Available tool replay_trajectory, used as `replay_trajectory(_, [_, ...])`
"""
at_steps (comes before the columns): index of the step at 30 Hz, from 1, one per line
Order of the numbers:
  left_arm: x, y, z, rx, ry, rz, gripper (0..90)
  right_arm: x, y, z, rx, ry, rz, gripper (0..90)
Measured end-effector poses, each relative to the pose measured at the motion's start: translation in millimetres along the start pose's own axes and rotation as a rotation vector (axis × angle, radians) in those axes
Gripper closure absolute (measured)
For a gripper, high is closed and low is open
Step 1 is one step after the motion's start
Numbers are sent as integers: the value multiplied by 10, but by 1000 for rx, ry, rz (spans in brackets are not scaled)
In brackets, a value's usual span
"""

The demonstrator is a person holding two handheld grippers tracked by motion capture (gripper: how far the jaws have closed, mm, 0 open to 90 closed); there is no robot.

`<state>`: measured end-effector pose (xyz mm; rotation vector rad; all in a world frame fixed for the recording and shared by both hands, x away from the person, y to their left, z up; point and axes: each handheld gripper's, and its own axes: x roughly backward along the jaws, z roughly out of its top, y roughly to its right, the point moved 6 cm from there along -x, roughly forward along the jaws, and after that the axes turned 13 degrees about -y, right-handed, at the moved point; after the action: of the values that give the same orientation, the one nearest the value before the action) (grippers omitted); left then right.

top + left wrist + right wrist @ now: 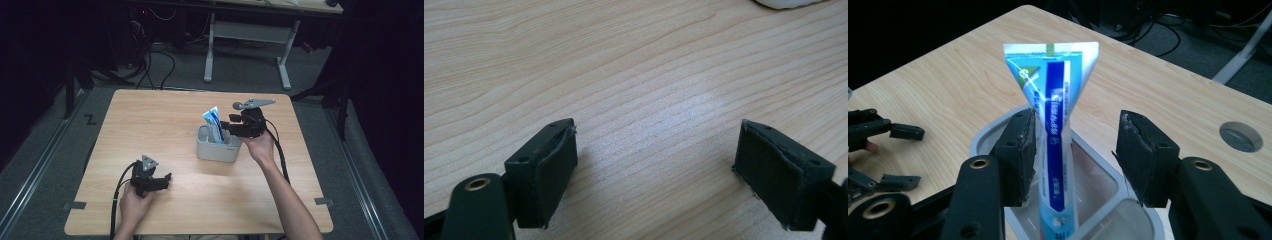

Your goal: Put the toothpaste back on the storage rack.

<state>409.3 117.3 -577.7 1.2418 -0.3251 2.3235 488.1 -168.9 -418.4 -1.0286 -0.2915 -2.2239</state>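
A blue and white toothpaste tube (213, 122) stands upright in a grey container (218, 149) at the table's middle. My right gripper (227, 126) reaches it from the right. In the right gripper view the tube (1054, 115) rises between the open jaws of my right gripper (1078, 137). The left pad (1018, 155) is at the tube's edge, and a gap separates the tube from the right pad (1140, 155). My left gripper (166, 181) rests open near the table's front left, over bare wood (656, 150), with nothing between its jaws.
The wooden table (150, 120) has bare room to the left and in front of the container (1148, 225). A round cable hole (1241, 136) sits in the tabletop. Beyond the table stand another desk's white legs (247, 32) and floor cables (150, 65).
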Motion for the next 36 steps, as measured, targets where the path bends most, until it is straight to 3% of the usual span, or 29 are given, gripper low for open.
replay_trajectory(23, [0,-2,-1,-2,-1,3,176,395,130,-107,-16,60,-27,483])
replay_trajectory(34, [1,-1,-1,-1,-2,0,176,525,183,-186,-28,60,-51,484])
replay_trajectory(36, [1,-1,-1,-1,-2,1,176,588,172,-186,-24,86,-61,489])
